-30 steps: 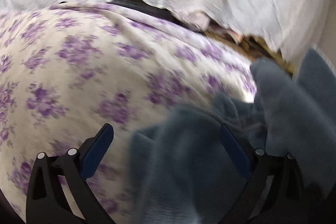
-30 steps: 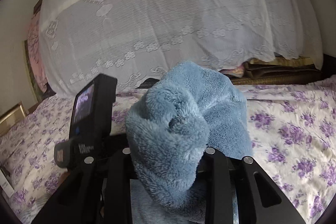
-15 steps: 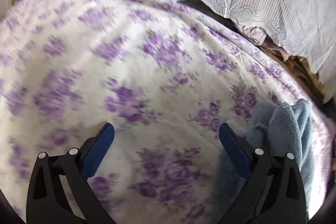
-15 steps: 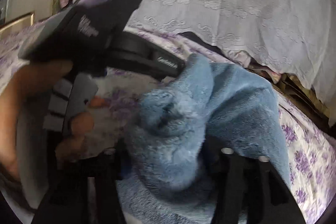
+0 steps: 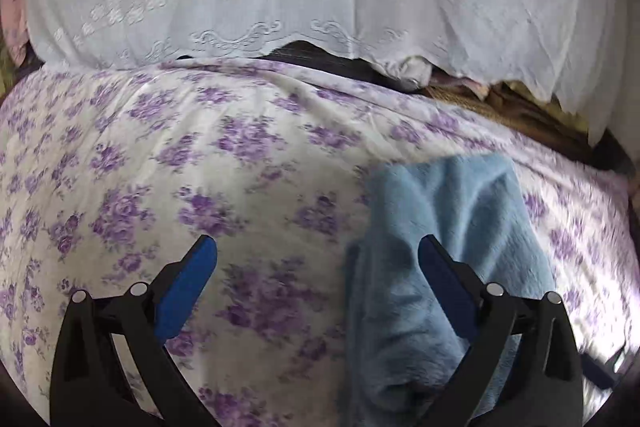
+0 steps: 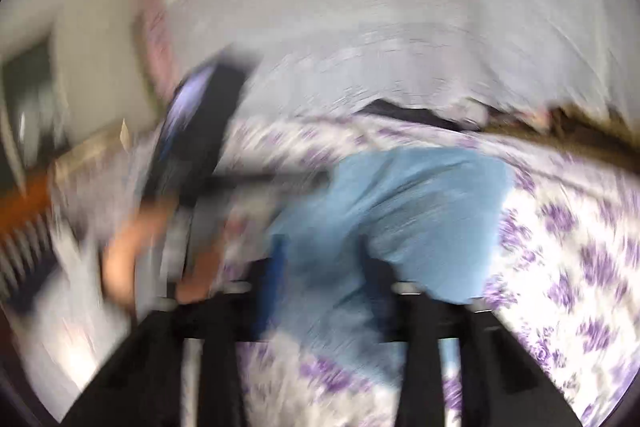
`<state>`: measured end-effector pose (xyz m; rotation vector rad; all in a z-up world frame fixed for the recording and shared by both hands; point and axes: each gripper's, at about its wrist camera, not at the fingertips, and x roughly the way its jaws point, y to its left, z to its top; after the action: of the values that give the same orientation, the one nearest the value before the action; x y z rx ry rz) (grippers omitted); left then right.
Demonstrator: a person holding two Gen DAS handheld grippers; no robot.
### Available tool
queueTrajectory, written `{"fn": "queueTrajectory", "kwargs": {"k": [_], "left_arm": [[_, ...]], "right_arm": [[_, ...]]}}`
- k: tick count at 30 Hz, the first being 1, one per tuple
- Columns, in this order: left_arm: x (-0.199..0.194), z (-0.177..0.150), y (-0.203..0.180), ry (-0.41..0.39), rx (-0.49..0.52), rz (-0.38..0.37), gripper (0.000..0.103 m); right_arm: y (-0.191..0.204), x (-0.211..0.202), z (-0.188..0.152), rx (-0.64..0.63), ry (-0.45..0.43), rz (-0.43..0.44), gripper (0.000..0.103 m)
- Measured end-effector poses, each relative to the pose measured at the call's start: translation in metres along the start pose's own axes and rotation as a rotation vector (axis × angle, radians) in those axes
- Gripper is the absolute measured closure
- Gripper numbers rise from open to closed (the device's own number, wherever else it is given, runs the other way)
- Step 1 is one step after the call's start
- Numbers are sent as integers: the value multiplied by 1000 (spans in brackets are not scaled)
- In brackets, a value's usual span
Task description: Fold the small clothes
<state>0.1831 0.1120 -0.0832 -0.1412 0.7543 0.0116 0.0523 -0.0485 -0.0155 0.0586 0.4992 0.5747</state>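
The blue fleece garment [image 5: 448,227] lies roughly folded on the bed [image 5: 200,155]; left hand-held gripper [image 5: 318,259] gapes empty, right hand-held gripper [image 6: 324,259] closing on it, blurred.

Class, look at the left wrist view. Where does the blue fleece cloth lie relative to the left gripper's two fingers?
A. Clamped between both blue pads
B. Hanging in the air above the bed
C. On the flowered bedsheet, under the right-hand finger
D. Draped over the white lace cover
C: the blue fleece cloth lies on the flowered bedsheet, passing under the right-hand finger of the open left gripper.
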Motion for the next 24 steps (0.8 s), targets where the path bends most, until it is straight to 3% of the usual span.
{"fn": "queueTrajectory", "kwargs": {"k": [4, 7, 8, 10, 12, 14, 16, 17, 19, 21, 24], "left_arm": [[18, -19, -16, 44, 66, 62, 5], [32, -35, -1, 78, -12, 33, 4], [35, -39, 5, 83, -32, 19, 4], [43, -43, 14, 106, -60, -32, 4], [52, -47, 22, 131, -114, -98, 4], [49, -47, 23, 132, -128, -111, 4], [35, -42, 23, 112, -134, -102, 4], [26, -39, 24, 92, -135, -94, 4], [4, -33, 29, 31, -136, -78, 4], [-10, -31, 32, 0, -139, -56, 4], [11, -46, 31, 90, -117, -14, 4]], "right_arm": [[-50, 40, 38, 162, 39, -58, 91], [-77, 86, 43, 238, 123, -109, 92], [-90, 101, 35, 260, 167, -143, 101], [-123, 126, 5, 397, 216, -91, 103], [-139, 119, -9, 486, 163, 7, 103], [-134, 112, -9, 450, 159, -12, 103], [-117, 94, -3, 380, 135, -89, 103], [-106, 78, 0, 347, 101, -116, 98], [-81, 47, 3, 256, 22, -108, 98], [-65, 31, -1, 171, -2, -101, 98], [-50, 39, -30, 84, 109, -107, 101]]}}
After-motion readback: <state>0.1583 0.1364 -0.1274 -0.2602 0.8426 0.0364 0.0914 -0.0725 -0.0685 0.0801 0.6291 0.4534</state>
